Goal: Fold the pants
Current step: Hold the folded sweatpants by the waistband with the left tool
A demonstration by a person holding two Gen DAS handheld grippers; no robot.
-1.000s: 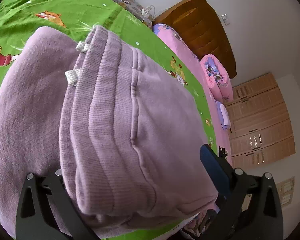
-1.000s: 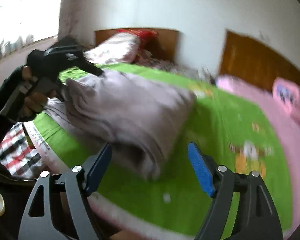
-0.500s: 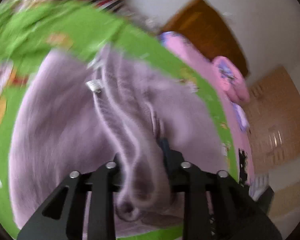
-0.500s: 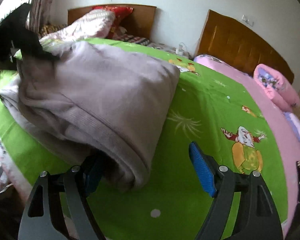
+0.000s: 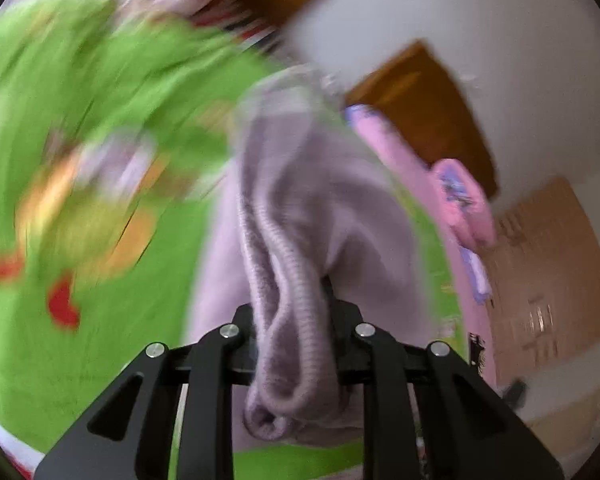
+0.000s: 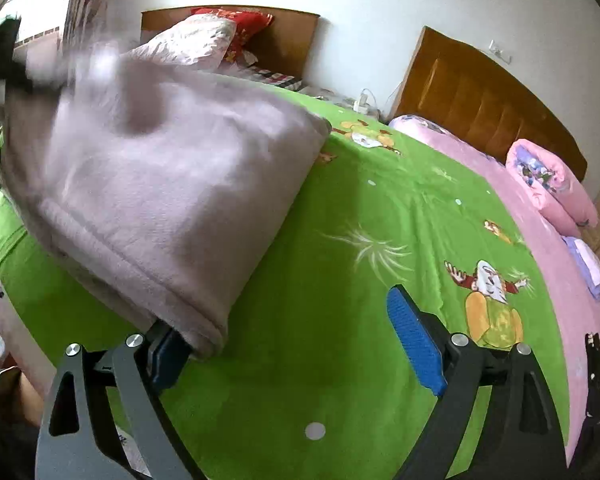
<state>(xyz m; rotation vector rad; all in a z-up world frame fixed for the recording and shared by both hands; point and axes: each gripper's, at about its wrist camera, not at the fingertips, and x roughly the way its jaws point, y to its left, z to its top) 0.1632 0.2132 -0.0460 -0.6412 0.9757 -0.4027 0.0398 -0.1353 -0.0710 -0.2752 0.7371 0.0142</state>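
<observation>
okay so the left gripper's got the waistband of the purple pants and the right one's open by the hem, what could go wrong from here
1. The left gripper pinches only a bunched ribbed edge of the pants; it may slip out mid-lift.
2. The right gripper is opening, with one finger tucked under the hem and nothing pinched, so that side could sag and undo the fold.
3. The pants lie near the edge of the green bedsheet and might slide off.

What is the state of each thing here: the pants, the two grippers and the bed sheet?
pants: folded into a bundle, ribbed edge pinched and lifted at one end, other end lying on the bed.
left gripper: shut on the ribbed edge of the pants.
right gripper: jaws opening, one pad under the pants' corner, nothing pinched.
green sheet: spread flat over the bed.
</observation>
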